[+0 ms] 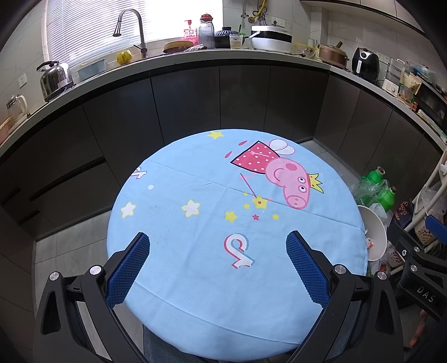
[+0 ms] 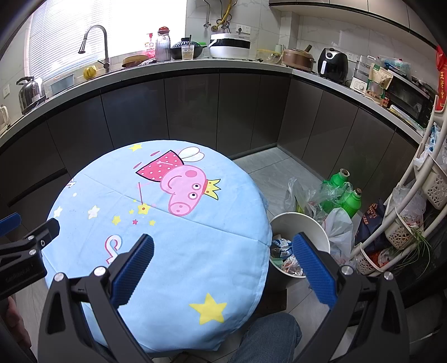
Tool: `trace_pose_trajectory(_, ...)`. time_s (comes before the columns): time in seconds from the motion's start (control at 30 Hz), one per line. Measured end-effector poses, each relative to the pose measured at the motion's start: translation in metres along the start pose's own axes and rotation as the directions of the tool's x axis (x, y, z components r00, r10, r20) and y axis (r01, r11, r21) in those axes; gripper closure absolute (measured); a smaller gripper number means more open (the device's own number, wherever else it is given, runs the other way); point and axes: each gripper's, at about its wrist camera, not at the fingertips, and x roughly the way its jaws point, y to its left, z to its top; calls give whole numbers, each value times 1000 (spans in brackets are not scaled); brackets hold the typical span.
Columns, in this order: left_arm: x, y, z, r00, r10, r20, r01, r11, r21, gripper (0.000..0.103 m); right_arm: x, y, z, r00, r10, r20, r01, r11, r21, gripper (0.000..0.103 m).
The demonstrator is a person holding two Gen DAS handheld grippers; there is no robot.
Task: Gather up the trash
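A long grey stone counter [image 2: 251,65] curves around the kitchen above dark glossy cabinet fronts [image 2: 192,111]. Daylight glows through white slatted blinds [image 1: 92,25] behind a curved steel tap [image 1: 134,28]. The walls are pale marble tile [image 2: 307,30], the floor light grey tile [image 2: 282,170].

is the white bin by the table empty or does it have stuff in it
Not empty: the white bin holds crumpled wrappers at the bottom.

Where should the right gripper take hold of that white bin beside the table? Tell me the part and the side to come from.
Probably the white bin's far rim, from above: it stands upright and open-topped, its thin wall bare there. The table overlaps its near-left edge and bags crowd the right. The right gripper is open and above it.
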Motion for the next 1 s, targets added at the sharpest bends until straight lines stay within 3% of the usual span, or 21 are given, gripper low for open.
trace_pose_trajectory(1.0,-1,-4,0,1000,-6,4,6,1000,16,9,4,-2,1,1000,-2,0,2,1000,11,4)
